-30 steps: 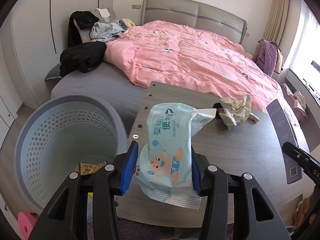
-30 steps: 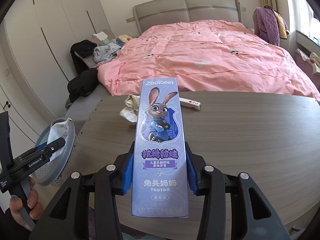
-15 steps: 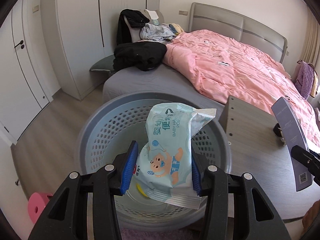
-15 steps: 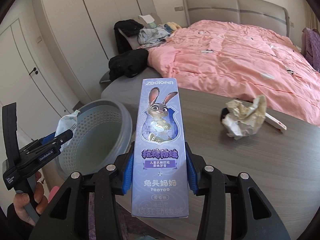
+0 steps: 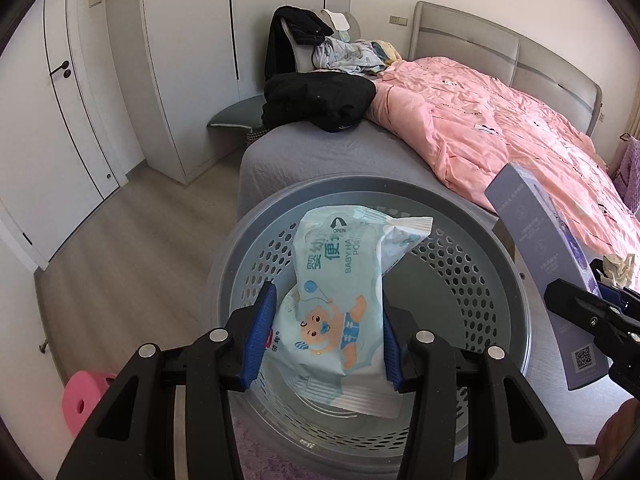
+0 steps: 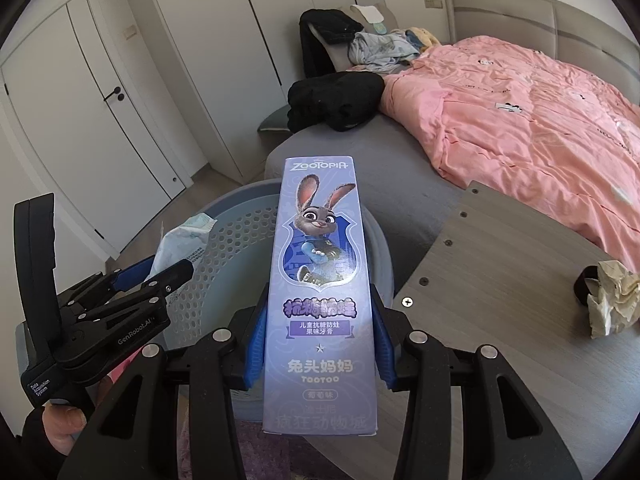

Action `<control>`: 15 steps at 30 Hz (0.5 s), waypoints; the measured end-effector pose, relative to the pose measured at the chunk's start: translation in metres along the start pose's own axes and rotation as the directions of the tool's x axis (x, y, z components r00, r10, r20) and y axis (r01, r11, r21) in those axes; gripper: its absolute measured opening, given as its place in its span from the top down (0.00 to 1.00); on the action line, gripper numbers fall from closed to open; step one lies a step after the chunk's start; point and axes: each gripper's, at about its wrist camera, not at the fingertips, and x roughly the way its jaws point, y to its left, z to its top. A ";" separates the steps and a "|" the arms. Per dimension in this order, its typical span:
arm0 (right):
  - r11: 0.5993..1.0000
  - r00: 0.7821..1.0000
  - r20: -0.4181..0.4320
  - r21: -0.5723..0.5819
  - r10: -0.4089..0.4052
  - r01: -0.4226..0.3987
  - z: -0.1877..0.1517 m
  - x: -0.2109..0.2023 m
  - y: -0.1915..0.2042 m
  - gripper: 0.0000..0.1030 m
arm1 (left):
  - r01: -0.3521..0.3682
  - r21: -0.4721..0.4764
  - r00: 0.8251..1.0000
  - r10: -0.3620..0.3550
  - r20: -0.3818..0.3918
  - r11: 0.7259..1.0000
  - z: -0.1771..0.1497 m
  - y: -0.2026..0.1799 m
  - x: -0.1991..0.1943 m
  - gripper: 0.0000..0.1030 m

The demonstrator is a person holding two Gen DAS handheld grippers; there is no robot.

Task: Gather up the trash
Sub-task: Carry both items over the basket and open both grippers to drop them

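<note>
My left gripper (image 5: 326, 334) is shut on a pale blue baby wipes pack (image 5: 340, 300) and holds it over the open grey perforated basket (image 5: 472, 272). My right gripper (image 6: 320, 344) is shut on a tall purple toothpaste box (image 6: 320, 280) and holds it above the basket's (image 6: 232, 236) near rim, beside the table edge. The box also shows at the right of the left wrist view (image 5: 544, 256). The left gripper with the wipes pack (image 6: 180, 244) shows at the left of the right wrist view. A crumpled paper ball (image 6: 612, 300) lies on the wooden table (image 6: 500, 280).
A bed with a pink duvet (image 5: 500, 136) stands behind the basket, with black clothes (image 5: 320, 100) piled at its corner. White wardrobe doors (image 5: 80, 100) line the left wall. A pink stool (image 5: 84, 400) sits on the floor at lower left.
Both grippers have swung left from the table towards the basket with their loads. The wipes pack is now over the basket's middle and the box over its rim.
</note>
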 end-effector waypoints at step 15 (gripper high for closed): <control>1.000 0.997 -0.068 -0.005 0.030 -0.030 0.001 0.031 0.006 0.58 | 0.005 -0.005 1.000 -0.006 -0.020 1.000 0.004 0.000 0.019 0.55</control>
